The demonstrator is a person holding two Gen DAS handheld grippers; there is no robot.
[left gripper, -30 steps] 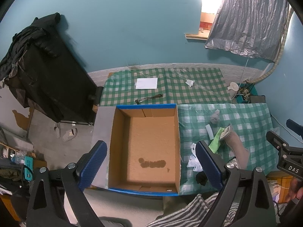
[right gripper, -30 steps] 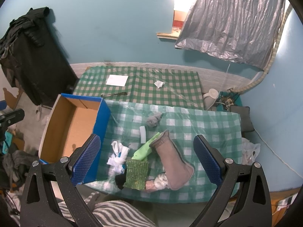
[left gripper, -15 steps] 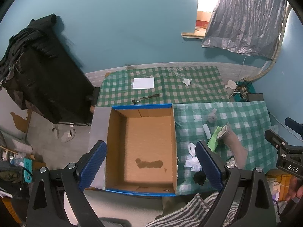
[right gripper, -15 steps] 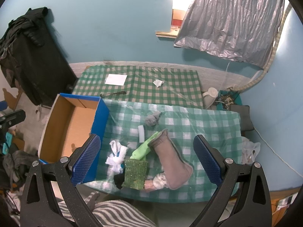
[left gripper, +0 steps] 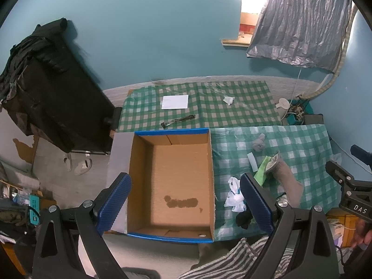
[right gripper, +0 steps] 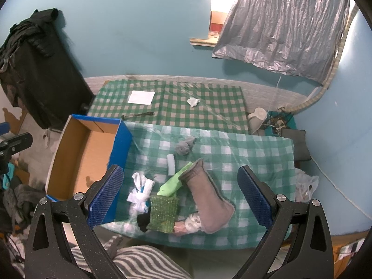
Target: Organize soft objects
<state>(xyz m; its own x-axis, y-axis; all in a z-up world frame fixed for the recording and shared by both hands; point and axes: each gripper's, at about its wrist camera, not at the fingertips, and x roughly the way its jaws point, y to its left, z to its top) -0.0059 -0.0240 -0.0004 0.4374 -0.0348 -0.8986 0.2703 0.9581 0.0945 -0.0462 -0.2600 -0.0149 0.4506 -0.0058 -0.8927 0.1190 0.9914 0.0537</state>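
Left claw [left gripper: 186, 200] and right claw [right gripper: 180, 195] agape, empty.

My right pad [left gripper: 255, 203] covers part of the black item [left gripper: 243, 219]; the green knit piece [right gripper: 162, 214] overlaps it, so I can't identify it.

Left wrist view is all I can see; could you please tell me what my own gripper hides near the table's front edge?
Observer: A green knitted cloth lies there, beside the white rag.
Operator: Thank you. Is anything under the toe of the boot?
Observer: A small patterned piece pokes out from beneath it; I cannot tell what it is.
Operator: And is the right gripper holding anything?
Observer: No, it is open and empty, above those items.
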